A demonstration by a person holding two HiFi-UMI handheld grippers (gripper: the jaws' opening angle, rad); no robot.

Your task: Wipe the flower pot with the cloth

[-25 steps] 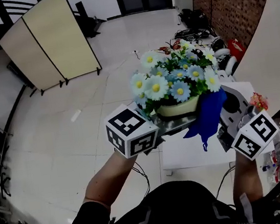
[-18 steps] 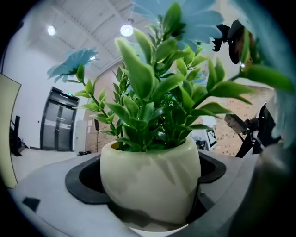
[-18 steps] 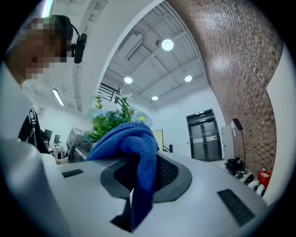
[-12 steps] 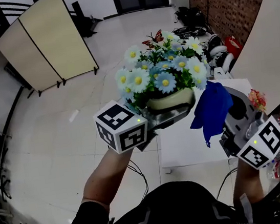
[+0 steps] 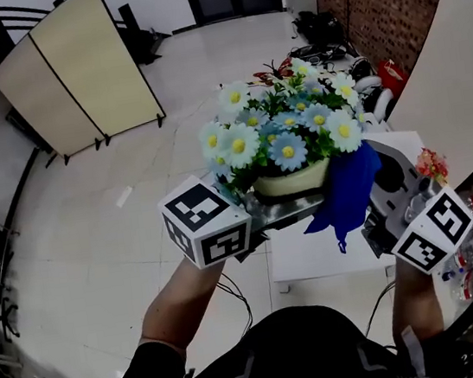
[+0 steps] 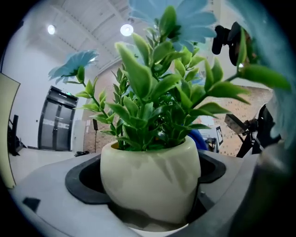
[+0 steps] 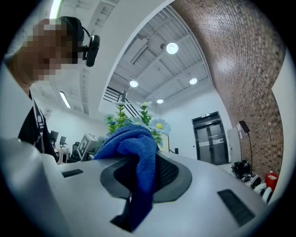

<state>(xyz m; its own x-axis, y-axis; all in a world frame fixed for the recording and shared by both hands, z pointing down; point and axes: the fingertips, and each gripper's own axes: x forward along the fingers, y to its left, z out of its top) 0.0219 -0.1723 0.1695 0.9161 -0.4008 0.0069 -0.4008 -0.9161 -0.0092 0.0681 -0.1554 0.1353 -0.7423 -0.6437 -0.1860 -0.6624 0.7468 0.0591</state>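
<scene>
Upright cream flower pot (image 5: 292, 182), blue cloth (image 5: 347, 187) beside

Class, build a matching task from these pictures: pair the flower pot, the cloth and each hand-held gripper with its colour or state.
Column A:
1. flower pot
2. cloth
3. left hand-held gripper
4. right hand-held gripper

Column B:
a. shut on the cloth
b. cream
c. shut on the flower pot
d. blue

Pairs: 1-b, 2-d, 3-c, 4-a.

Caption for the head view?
Left gripper holds the flower pot up; right gripper holds the blue cloth at its side.
</scene>
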